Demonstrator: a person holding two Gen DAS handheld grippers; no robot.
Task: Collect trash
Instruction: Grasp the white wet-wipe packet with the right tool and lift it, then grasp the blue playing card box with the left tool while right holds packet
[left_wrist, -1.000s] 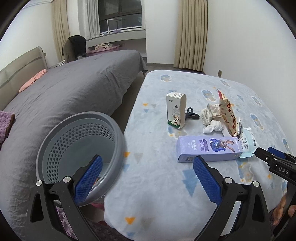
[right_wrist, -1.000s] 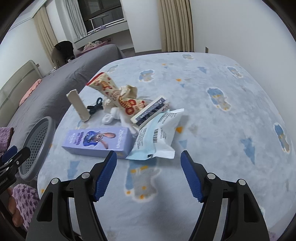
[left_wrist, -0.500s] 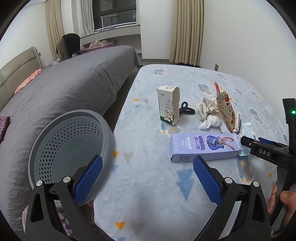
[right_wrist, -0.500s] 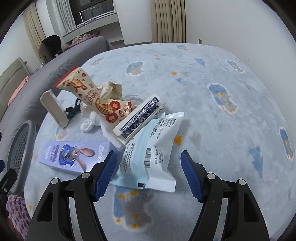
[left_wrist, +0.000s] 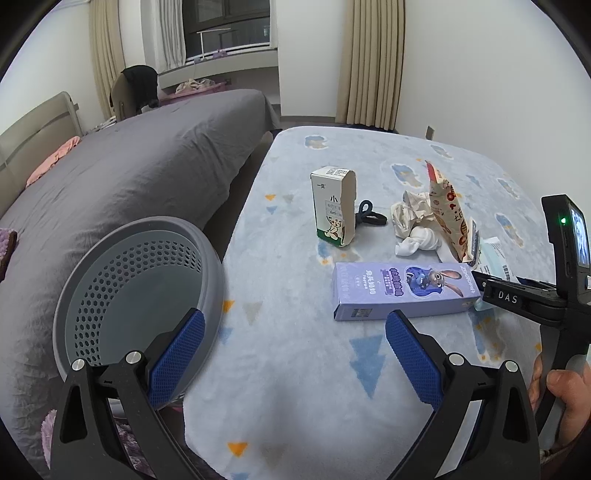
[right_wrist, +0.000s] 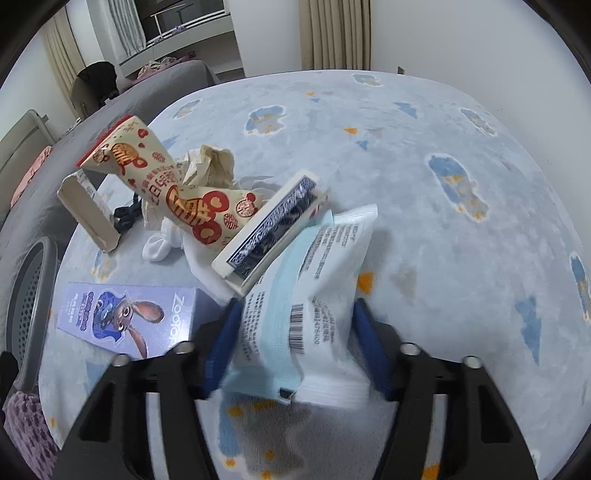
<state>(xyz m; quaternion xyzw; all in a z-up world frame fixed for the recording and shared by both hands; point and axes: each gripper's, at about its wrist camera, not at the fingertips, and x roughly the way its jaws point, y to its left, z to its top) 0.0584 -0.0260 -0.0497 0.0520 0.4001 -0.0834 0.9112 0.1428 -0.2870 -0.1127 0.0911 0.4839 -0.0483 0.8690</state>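
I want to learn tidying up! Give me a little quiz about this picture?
1. True or false: the purple box stands upright.
2. What sits between the right gripper fingers? A) milk carton B) white-and-blue packet C) hair tie
3. What is between the left gripper fingers?

Key: 1 false, it lies flat. 2 B; those fingers have just been closing and now press on it. 3 nothing, they stand open.

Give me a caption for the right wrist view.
Right gripper closing around a white-and-blue packet beside other trash on a patterned bed.
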